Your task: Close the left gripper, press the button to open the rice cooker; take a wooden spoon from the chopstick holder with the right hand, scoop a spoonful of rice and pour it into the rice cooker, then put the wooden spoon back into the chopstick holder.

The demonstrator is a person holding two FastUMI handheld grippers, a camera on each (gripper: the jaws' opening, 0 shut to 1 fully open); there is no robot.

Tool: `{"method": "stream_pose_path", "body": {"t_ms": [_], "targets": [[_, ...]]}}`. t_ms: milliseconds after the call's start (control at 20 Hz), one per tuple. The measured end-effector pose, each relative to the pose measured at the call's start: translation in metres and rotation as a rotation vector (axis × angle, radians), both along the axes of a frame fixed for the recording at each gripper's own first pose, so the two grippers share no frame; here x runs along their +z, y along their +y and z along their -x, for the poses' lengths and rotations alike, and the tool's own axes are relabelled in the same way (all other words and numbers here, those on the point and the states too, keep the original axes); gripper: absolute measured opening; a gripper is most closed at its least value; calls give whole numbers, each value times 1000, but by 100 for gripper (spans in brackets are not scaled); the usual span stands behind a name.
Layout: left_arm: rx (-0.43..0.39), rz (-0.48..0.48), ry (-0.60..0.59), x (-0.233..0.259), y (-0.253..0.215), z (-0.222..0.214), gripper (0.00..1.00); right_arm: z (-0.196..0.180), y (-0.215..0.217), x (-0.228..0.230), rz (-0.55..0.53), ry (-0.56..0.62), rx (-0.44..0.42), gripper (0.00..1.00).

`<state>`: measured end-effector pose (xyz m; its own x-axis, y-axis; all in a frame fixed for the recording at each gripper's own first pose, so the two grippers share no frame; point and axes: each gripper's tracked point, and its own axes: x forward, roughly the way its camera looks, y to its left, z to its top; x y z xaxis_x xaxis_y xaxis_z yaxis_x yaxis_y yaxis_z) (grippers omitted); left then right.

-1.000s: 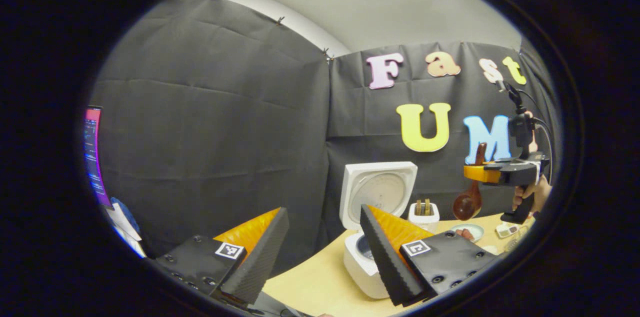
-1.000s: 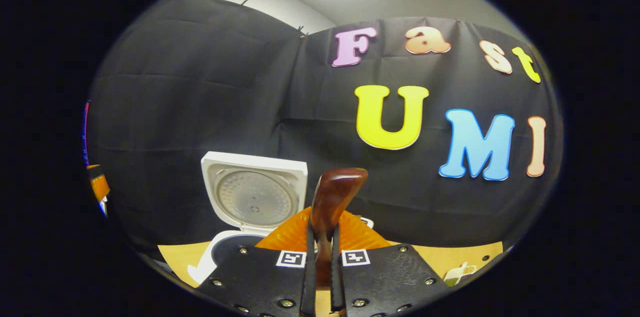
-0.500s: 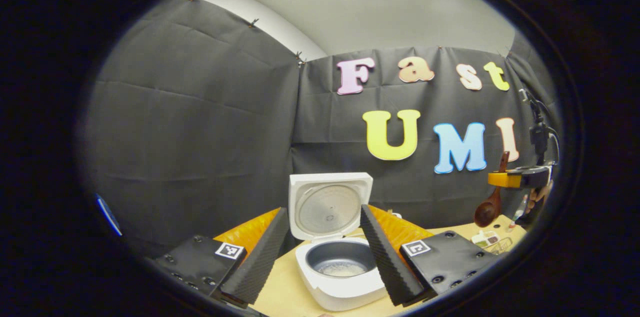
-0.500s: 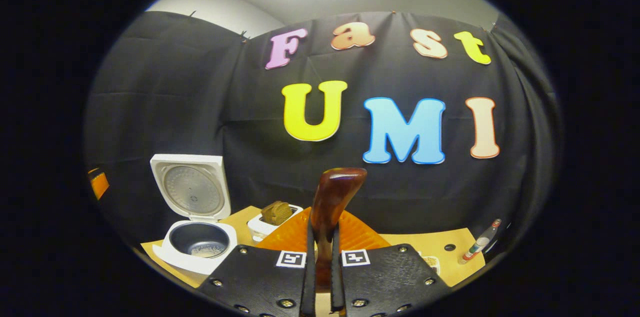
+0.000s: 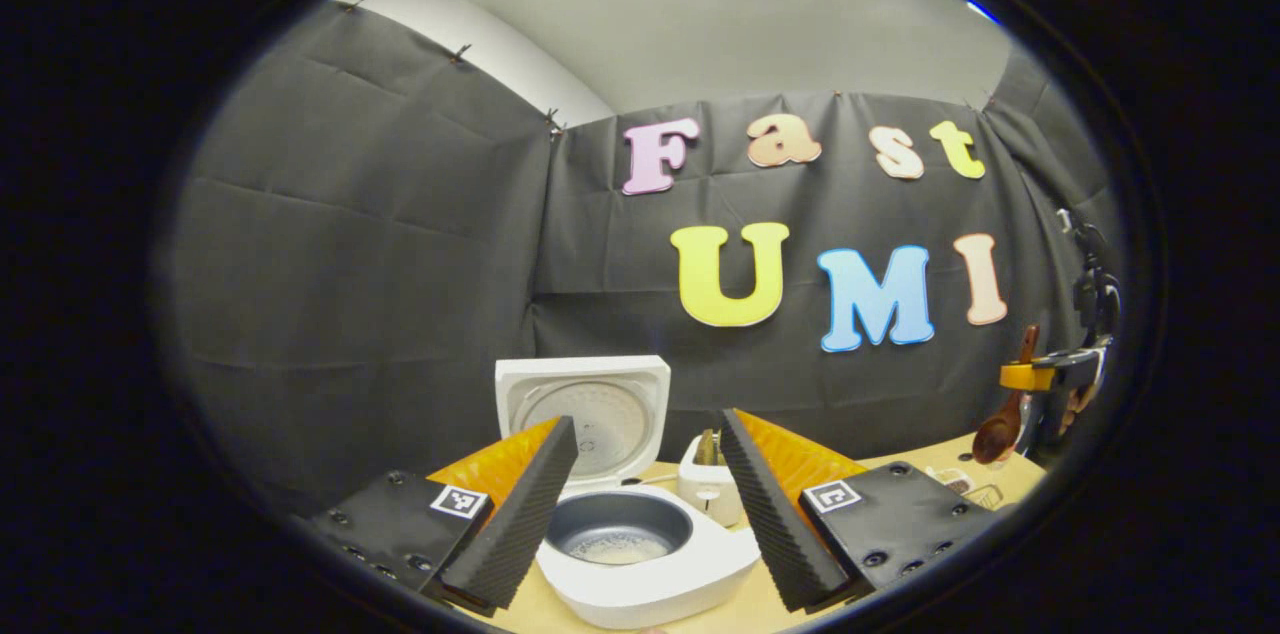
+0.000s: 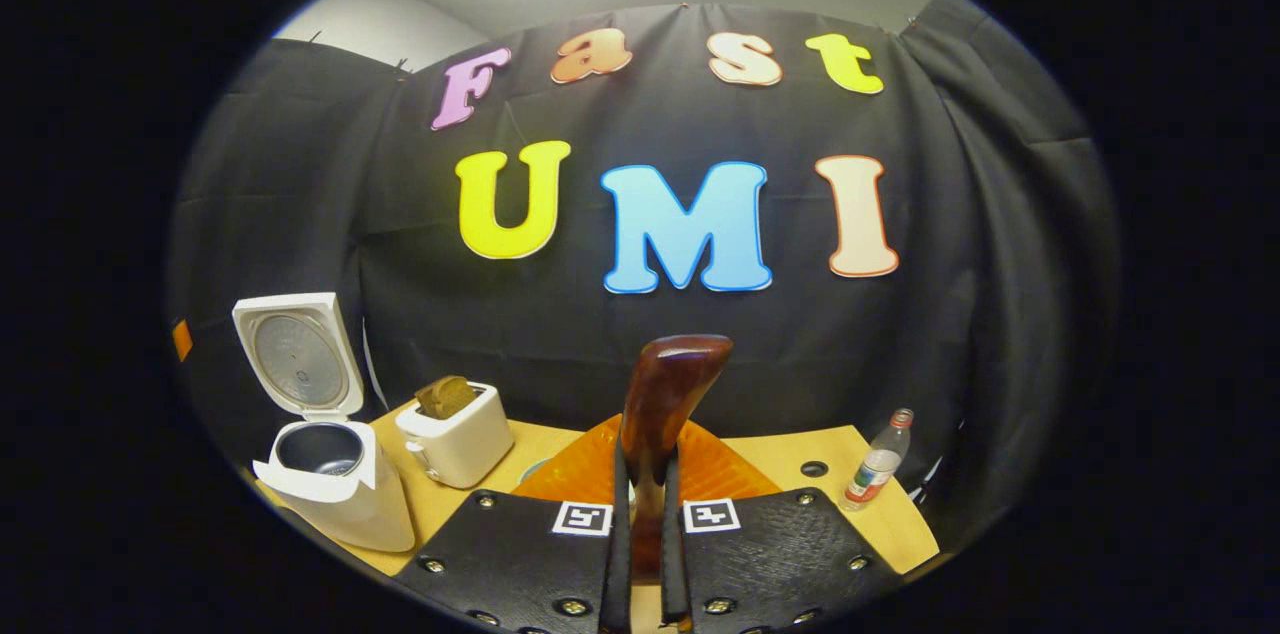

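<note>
Both right hand-held gripper (image 6: 640, 554) fingers clamp wooden spoon (image 6: 660, 394)

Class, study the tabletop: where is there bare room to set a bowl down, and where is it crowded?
Bare wood lies between the toaster and the water bottle, behind the right tongs, broken by one small hole. It is crowded at the table's left end, where the open rice cooker and toaster stand close together.
</note>
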<state>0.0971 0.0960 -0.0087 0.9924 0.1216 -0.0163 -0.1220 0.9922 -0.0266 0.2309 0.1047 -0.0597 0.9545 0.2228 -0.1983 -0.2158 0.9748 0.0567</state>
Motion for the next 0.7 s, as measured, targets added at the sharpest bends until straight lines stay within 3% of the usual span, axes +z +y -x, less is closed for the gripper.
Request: {"method": "stream_pose_path", "body": {"t_ms": [50, 150, 500, 650, 700], "targets": [[-5, -3, 1, 1, -6, 0, 95, 1, -8, -4, -7, 17, -16, 17], [-15, -9, 5, 1, -16, -1, 100, 3, -27, -22, -27, 53, -45, 12], [-17, -31, 29, 1, -33, 5, 95, 10, -66, -95, -68, 206, -113, 12], [-7, -39, 34, 2, -34, 10, 99, 12, -73, -117, -103, 253, -133, 12], [-4, -42, 35, 3, -33, 11, 95, 12, -75, -124, -118, 270, -139, 12]]}}
